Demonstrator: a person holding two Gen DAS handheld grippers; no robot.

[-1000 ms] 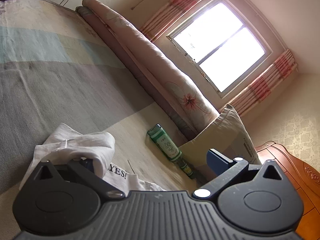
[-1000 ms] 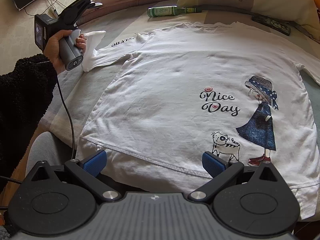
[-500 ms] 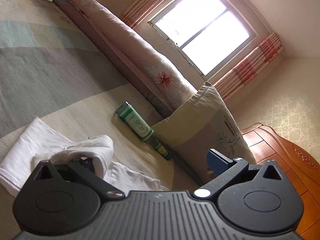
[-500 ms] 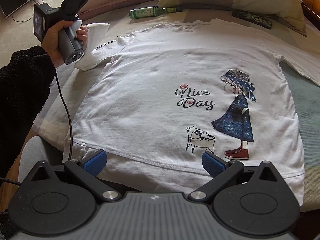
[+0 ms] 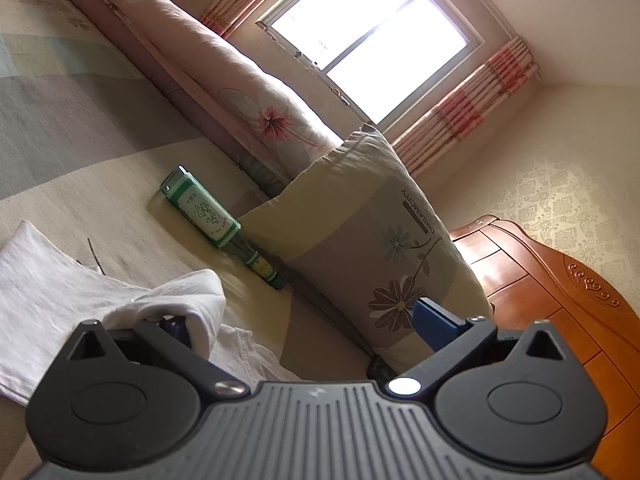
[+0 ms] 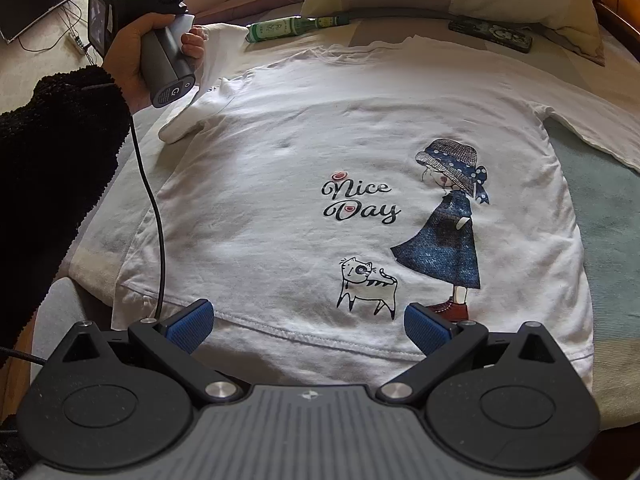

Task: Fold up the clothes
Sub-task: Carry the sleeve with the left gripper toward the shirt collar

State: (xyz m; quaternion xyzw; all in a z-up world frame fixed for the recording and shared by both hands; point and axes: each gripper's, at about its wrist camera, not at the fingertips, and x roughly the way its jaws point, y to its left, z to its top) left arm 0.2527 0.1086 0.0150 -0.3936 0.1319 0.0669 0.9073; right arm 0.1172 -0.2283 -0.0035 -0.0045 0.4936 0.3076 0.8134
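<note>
A white T-shirt with a "Nice Day" print, a girl and a cat lies flat on the bed, print up. My right gripper is open and hovers just over the shirt's hem. In the left wrist view my left gripper is also open, jaws wide. The shirt's left sleeve is bunched and draped over its left finger, hiding most of that pad. In the right wrist view a hand in a black sleeve holds that gripper by the shirt's left shoulder. The right sleeve lies spread out.
A green bottle lies beside a flowered pillow at the head of the bed. A dark remote rests by the pillow. A rolled quilt lines the window side. A wooden headboard is at the right.
My left gripper has moved toward the pillow and bottle, carrying the sleeve draped over its finger inward toward the shirt body. The right gripper has shifted slightly right along the hem.
</note>
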